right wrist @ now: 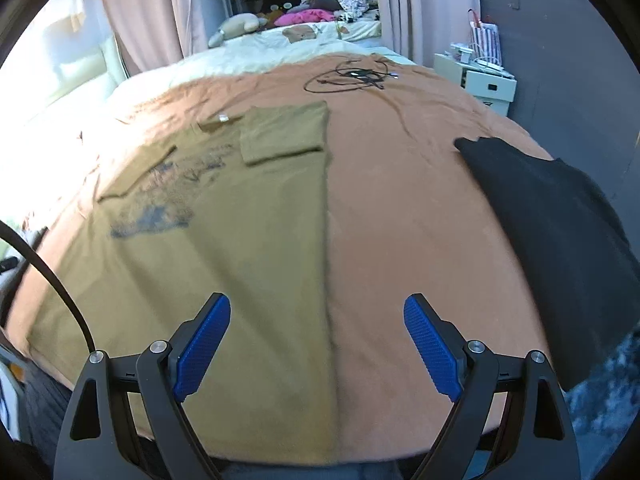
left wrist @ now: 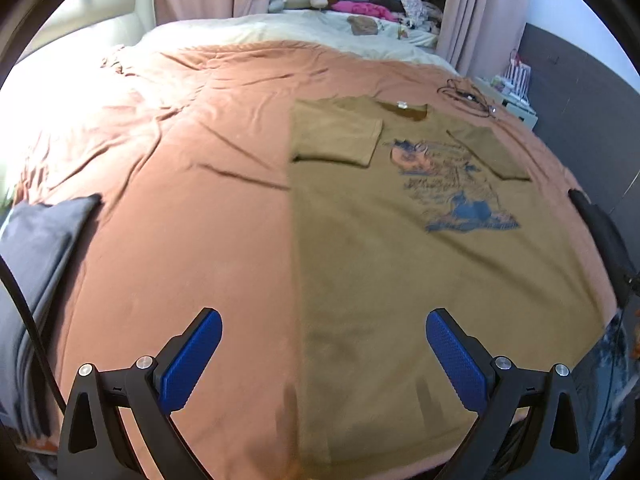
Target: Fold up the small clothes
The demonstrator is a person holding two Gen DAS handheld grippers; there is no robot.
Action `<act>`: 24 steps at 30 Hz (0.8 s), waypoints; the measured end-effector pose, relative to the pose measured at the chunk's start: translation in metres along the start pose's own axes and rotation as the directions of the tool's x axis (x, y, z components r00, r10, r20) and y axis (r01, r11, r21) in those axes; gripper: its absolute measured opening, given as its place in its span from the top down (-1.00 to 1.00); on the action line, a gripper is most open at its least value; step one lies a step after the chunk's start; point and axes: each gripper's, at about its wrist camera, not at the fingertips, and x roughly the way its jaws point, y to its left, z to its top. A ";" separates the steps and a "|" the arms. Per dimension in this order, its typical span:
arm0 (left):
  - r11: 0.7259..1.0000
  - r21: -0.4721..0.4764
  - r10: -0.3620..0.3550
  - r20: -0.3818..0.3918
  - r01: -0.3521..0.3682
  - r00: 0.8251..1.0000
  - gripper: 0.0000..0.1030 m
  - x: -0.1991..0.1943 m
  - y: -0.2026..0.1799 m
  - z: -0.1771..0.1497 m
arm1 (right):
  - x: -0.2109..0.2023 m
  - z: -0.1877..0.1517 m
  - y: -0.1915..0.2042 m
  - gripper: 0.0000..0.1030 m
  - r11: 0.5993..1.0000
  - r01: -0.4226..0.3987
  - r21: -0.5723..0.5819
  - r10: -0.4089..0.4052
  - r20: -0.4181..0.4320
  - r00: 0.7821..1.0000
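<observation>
An olive-brown T-shirt (left wrist: 380, 264) with a blue print lies flat on the orange bedspread (left wrist: 180, 240), both sleeves folded inward over its chest. My left gripper (left wrist: 324, 320) hovers open above the shirt's left edge near the hem, nothing between its blue pads (left wrist: 192, 356). In the right wrist view the same T-shirt (right wrist: 224, 248) spreads out to the left, and my right gripper (right wrist: 318, 308) stands open over its straight right edge near the hem, with its pads (right wrist: 432, 352) bare.
A folded grey garment (left wrist: 36, 248) lies at the bed's left edge and a black garment (right wrist: 560, 232) at its right. A tangle of black cable (right wrist: 352, 76) rests beyond the collar. A white bedside cabinet (right wrist: 480, 80) stands to the right; pillows and clothes pile up at the back.
</observation>
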 end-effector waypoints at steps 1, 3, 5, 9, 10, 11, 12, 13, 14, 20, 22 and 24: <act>1.000 0.002 0.012 -0.005 -0.012 1.000 -0.99 -0.001 0.001 -0.005 | -0.001 -0.002 -0.004 -0.71 1.000 -0.019 0.022 0.019 -0.015 1.000; 1.000 0.007 0.013 -0.015 -0.013 1.000 -0.99 -0.004 0.003 -0.016 | -0.003 -0.006 -0.009 -0.71 0.998 -0.035 0.056 0.037 -0.038 0.999; 1.000 -0.003 -0.008 -0.030 0.008 1.000 -0.99 -0.005 0.005 -0.029 | -0.005 -0.009 -0.015 -0.71 0.995 -0.051 0.086 0.055 -0.046 0.997; 1.000 -0.018 -0.006 -0.061 0.005 0.998 -0.99 -0.005 0.009 -0.053 | -0.012 -0.018 -0.019 -0.71 0.996 -0.029 0.082 0.034 -0.054 0.998; 0.999 -0.026 -0.019 -0.064 0.018 0.998 -0.99 -0.006 0.011 -0.060 | -0.013 -0.021 -0.019 -0.71 0.996 -0.024 0.083 0.028 -0.056 0.998; 0.999 -0.036 -0.035 -0.064 0.033 0.997 -0.99 -0.006 0.013 -0.066 | -0.013 -0.024 -0.019 -0.71 0.996 -0.018 0.087 0.023 -0.062 0.998; 0.998 -0.050 -0.044 -0.071 0.040 0.997 -0.99 -0.006 0.016 -0.073 | -0.011 -0.026 -0.017 -0.71 0.996 -0.013 0.089 0.019 -0.069 0.997; 0.998 -0.061 -0.040 -0.078 0.035 0.996 -0.99 -0.005 0.019 -0.076 | -0.009 -0.028 -0.016 -0.71 0.996 -0.010 0.088 0.017 -0.082 0.996; 0.997 -0.074 -0.043 -0.083 0.037 0.996 -0.99 -0.004 0.021 -0.081 | -0.007 -0.030 -0.016 -0.71 0.996 -0.012 0.087 0.020 -0.088 0.996; 0.987 -0.143 -0.085 -0.076 0.073 0.993 -0.56 -0.004 0.035 -0.100 | 0.005 -0.038 -0.016 -0.71 0.995 -0.056 0.087 0.066 -0.114 0.991; 0.982 -0.167 -0.101 -0.086 0.085 0.991 -0.32 -0.001 0.038 -0.104 | 0.009 -0.040 -0.018 -0.46 0.993 -0.062 0.099 0.074 -0.122 0.990; 0.975 -0.194 -0.129 -0.095 0.109 0.987 -0.14 0.003 0.039 -0.107 | 0.016 -0.043 -0.022 -0.21 0.991 -0.069 0.110 0.085 -0.147 0.985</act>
